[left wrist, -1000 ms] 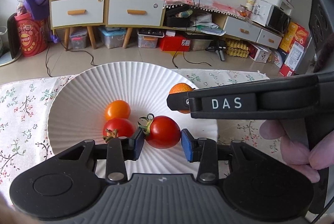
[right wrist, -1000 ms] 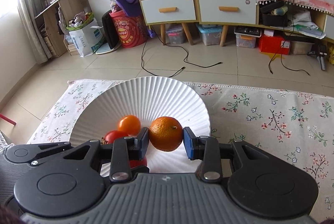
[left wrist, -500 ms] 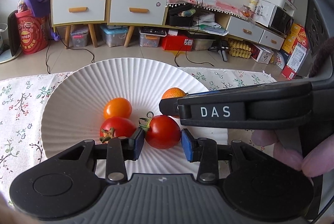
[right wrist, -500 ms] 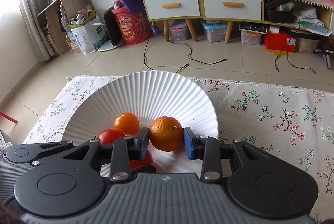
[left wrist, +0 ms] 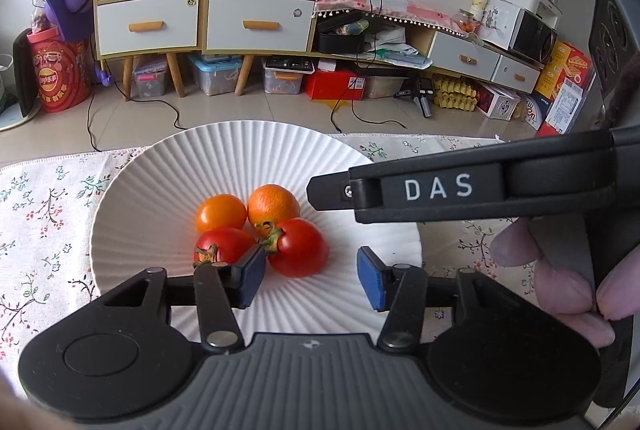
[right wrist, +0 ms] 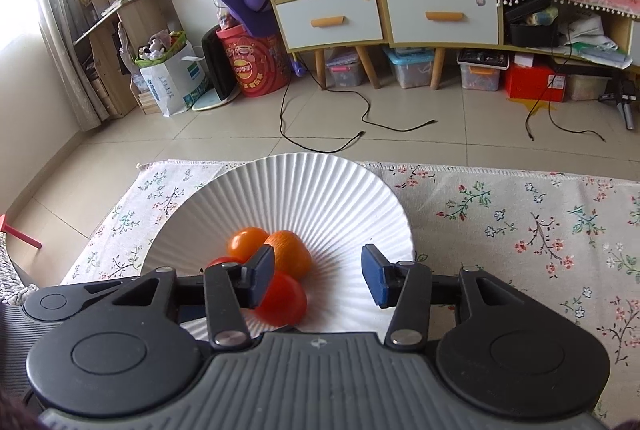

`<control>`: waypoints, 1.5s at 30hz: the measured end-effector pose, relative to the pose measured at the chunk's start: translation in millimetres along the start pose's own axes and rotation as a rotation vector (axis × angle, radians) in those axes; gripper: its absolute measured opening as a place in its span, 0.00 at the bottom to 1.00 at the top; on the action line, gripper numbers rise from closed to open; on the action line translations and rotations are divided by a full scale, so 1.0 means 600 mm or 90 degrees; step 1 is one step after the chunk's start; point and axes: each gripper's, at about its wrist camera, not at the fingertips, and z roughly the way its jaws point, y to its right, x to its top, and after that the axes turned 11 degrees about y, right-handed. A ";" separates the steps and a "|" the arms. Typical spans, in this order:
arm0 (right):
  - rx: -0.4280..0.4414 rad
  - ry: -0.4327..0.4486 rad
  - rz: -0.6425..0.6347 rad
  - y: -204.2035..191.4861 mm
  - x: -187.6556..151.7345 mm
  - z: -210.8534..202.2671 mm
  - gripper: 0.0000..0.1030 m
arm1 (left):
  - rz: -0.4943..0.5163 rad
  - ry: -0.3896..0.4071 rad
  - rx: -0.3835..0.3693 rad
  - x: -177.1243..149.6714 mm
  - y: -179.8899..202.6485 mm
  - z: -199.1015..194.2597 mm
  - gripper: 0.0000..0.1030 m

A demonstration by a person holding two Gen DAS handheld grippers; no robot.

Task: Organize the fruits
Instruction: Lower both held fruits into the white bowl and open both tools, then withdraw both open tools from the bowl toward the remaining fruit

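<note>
Both grippers over the white ribbed round plate (left wrist: 132, 230), which sits on the floral-print tablecloth (right wrist: 520, 230) near the tabletop's far edge. Four fruits are clustered in the plate's centre, touching: round orange tangerine (left wrist: 273, 203), smaller orange cherry tomato (left wrist: 221, 212), stemmed red tomato (left wrist: 298, 247) and a second red tomato (left wrist: 224, 244) to its left.

Left gripper (left wrist: 310, 276): fingers opening, released. The left blue pad sits just beside or touching the stemmed red tomato, the right pad is clear of it, so no grip.

Right gripper (right wrist: 318, 278): fingers opening, nothing grasped. The tangerine lies just past the left pad, and bare plate shows in the gap. From the left wrist view its black arm marked "DAS" hangs over the plate's right rim.
</note>
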 end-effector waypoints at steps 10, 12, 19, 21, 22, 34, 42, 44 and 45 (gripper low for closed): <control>-0.013 0.005 -0.009 -0.014 -0.001 -0.043 0.60 | 0.017 0.008 -0.001 0.004 0.005 -0.047 0.63; -0.014 0.005 -0.010 -0.015 -0.001 -0.051 0.62 | 0.021 0.009 -0.002 0.004 0.004 -0.057 0.66; -0.020 0.004 -0.019 -0.025 -0.008 -0.078 0.69 | 0.035 0.002 0.008 -0.001 0.004 -0.085 0.74; -0.019 0.006 -0.022 -0.026 -0.010 -0.086 0.73 | 0.038 0.001 0.012 -0.003 0.004 -0.094 0.77; -0.019 0.007 -0.022 -0.029 -0.013 -0.091 0.74 | 0.038 0.000 0.014 -0.004 0.003 -0.097 0.78; -0.021 0.014 -0.031 -0.037 -0.052 -0.123 0.91 | 0.053 -0.002 0.026 -0.032 -0.017 -0.139 0.93; -0.021 0.001 -0.085 -0.042 -0.084 -0.131 0.94 | 0.061 -0.036 0.030 -0.075 -0.053 -0.153 0.93; -0.019 -0.001 -0.095 -0.044 -0.093 -0.133 0.94 | 0.061 -0.041 0.032 -0.082 -0.058 -0.157 0.93; -0.017 -0.003 -0.101 -0.046 -0.095 -0.133 0.95 | 0.060 -0.043 0.032 -0.085 -0.060 -0.160 0.93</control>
